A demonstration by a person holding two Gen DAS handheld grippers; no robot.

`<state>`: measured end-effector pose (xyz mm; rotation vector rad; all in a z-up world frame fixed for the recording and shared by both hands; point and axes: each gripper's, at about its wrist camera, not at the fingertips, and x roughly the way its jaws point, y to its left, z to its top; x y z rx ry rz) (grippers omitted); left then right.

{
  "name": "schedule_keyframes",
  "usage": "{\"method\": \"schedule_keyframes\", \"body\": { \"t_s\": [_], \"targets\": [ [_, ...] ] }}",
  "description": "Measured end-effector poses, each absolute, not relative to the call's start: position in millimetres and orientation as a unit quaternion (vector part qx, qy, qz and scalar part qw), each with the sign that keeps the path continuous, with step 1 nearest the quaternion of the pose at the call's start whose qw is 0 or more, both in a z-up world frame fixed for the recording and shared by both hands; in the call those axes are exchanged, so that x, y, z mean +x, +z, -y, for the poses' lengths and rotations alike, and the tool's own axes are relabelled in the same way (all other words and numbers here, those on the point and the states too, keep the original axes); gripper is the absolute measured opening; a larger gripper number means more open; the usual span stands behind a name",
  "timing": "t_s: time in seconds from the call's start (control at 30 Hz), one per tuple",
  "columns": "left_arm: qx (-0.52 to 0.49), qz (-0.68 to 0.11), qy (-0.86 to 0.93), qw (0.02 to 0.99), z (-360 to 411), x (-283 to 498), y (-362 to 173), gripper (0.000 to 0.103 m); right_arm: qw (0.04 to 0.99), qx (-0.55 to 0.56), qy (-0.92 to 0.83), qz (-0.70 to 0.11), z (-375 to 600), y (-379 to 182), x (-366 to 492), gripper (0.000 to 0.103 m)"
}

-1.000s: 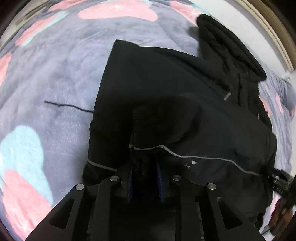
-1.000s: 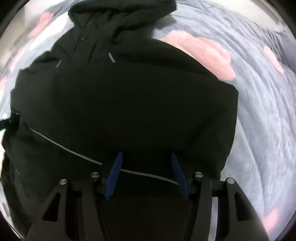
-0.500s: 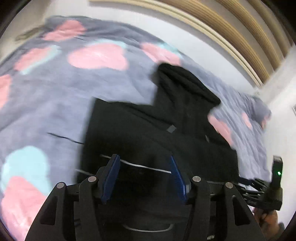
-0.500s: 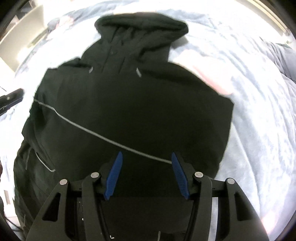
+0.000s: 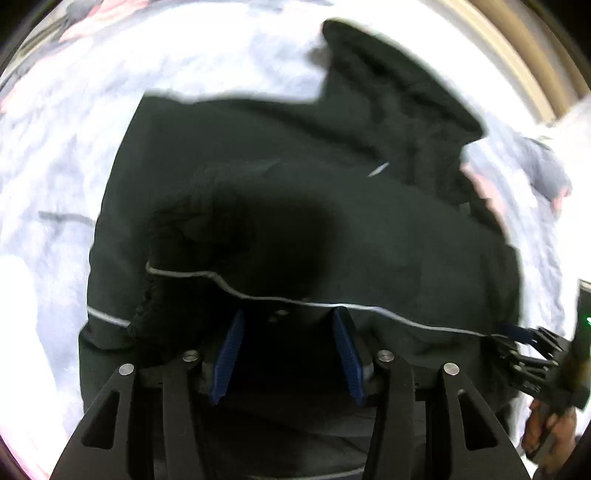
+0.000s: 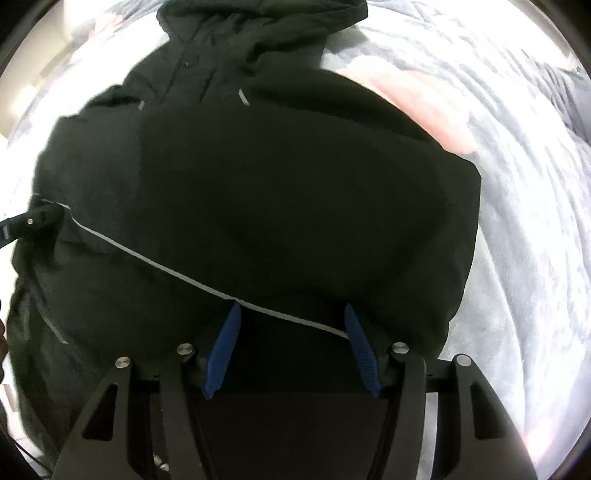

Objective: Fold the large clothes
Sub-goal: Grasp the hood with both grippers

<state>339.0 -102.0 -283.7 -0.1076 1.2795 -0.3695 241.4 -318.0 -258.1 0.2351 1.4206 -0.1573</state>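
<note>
My left gripper (image 5: 288,354) now stands with its blue pads (image 5: 231,354) apart and nothing between them; a second ago those pads were pressed together on a bunch of black fabric. My right gripper (image 6: 291,350) is likewise spread wide and empty, as it was a second ago. Both tools sit just at the near hem of the black hooded jacket (image 5: 314,221), which I take as the landmark.

The jacket lies on the grey fleece blanket (image 5: 55,166) with pink patches (image 6: 417,99). Its lower part is folded up over the body, so the thin reflective piping (image 6: 155,262) along the hem runs as a pale line across the dark cloth just beyond both sets of fingertips. The hood (image 6: 258,33) lies at the far end of the jacket, flat on the blanket. From the left wrist view, my right gripper's tip shows at the jacket's right edge near the end of the piping (image 5: 406,317); from the right wrist view, the left gripper's tip shows at the jacket's left edge.

In my judgement the release marks the end of the bottom-up fold: the hem has been laid down and let go. The folded layer bulges near the left gripper, so it may need smoothing before a further fold. The left view is blurred.
</note>
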Motion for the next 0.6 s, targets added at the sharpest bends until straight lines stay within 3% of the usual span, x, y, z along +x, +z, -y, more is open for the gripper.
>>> {"method": "schedule_keyframes", "body": {
  "t_s": [0.27, 0.4, 0.6],
  "targets": [
    [-0.046, -0.489, -0.229, 0.84, 127.8, 393.8, -203.7, 0.05, 0.816, 0.164, -0.056, -0.551, 382.3, -196.8, 279.1, 0.061],
    [-0.024, -0.465, -0.22, 0.857, 148.7, 450.6, -197.1, 0.05, 0.842, 0.168, -0.079, -0.507, 414.2, -187.2, 340.3, 0.061],
    [-0.036, -0.481, -0.2, 0.853, 174.4, 562.0, -228.3, 0.051, 0.837, 0.236, -0.095, -0.485, 445.4, -210.5, 425.6, 0.061]
  ]
}}
